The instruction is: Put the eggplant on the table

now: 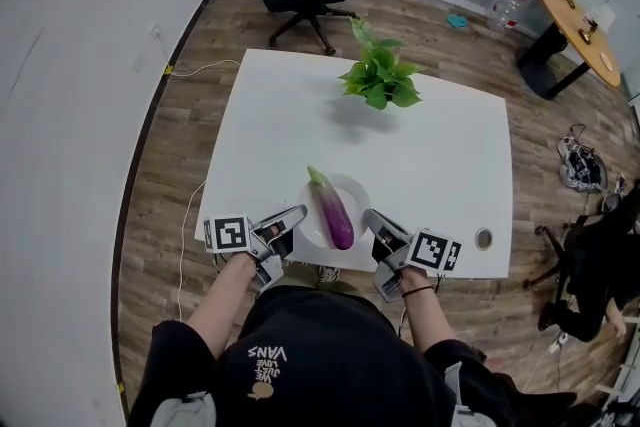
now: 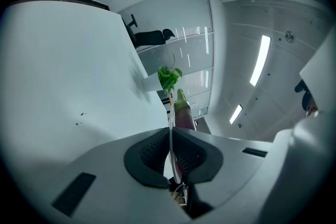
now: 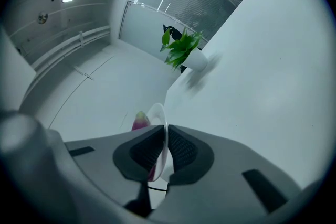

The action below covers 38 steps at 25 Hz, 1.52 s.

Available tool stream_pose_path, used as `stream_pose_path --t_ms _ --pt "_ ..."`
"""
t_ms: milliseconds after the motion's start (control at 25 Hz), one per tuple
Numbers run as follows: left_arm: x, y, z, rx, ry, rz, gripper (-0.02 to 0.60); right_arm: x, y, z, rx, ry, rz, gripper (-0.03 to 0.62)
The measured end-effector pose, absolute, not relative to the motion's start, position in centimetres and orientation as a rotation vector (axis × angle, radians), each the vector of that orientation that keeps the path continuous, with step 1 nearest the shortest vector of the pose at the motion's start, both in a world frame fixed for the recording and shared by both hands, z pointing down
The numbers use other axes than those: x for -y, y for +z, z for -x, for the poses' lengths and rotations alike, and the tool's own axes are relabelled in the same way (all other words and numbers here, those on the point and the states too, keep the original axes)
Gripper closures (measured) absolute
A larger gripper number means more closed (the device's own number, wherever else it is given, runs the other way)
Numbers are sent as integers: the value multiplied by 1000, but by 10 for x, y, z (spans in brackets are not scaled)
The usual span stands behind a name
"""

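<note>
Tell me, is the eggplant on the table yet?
Almost. Done: the eggplant lies on a white plate over the near edge of the table. In hand: the left gripper and right gripper each pinch the plate's rim. Left: set it down and let go; whether it already rests there I cannot tell.

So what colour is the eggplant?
Purple, with a green stem end; the head view shows the eggplant best.

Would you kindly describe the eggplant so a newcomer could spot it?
At the near edge of the white table, the left gripper and right gripper hold a white plate. The eggplant lies on it: long, glossy purple, unlike the leafy green plant behind.
</note>
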<state>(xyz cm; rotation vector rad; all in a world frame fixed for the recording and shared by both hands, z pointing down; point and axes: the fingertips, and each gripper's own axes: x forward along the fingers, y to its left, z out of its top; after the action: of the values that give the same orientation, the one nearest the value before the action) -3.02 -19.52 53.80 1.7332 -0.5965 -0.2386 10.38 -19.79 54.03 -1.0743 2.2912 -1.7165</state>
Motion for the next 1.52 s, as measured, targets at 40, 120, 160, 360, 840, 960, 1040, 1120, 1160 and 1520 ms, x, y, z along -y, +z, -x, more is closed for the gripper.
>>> stream_pose_path --t_ms 40,120,160,360,840,960,1040,1120,1160,1520 --pt "199 539 29 593 -233 -1735 557 202 542 -105 -2288 -1713 1082 562" --pt "206 541 29 588 -218 -1742 557 208 544 -105 -2279 -1703 1101 562" --pt "209 542 29 586 -209 -1745 557 210 546 -104 -2272 -1699 1111 562" --pt "223 547 27 568 -183 -1753 557 220 553 -107 -2246 -1689 1157 562" --pt "240 571 30 562 -111 -1738 555 234 571 -103 -2229 -1690 1213 562" --pt "243 579 29 559 -76 -1742 555 235 580 -103 -2219 -1699 1241 562" --pt "246 584 28 561 -50 -1739 555 235 585 -104 -2205 -1713 1252 562" --pt "247 589 28 565 -28 -1736 555 235 590 -105 -2198 -1727 1258 562" --pt "247 592 27 566 -16 -1735 555 235 592 -105 -2200 -1732 1262 562" --pt "251 624 23 584 95 -1684 555 240 618 -109 -2184 -1792 1300 562"
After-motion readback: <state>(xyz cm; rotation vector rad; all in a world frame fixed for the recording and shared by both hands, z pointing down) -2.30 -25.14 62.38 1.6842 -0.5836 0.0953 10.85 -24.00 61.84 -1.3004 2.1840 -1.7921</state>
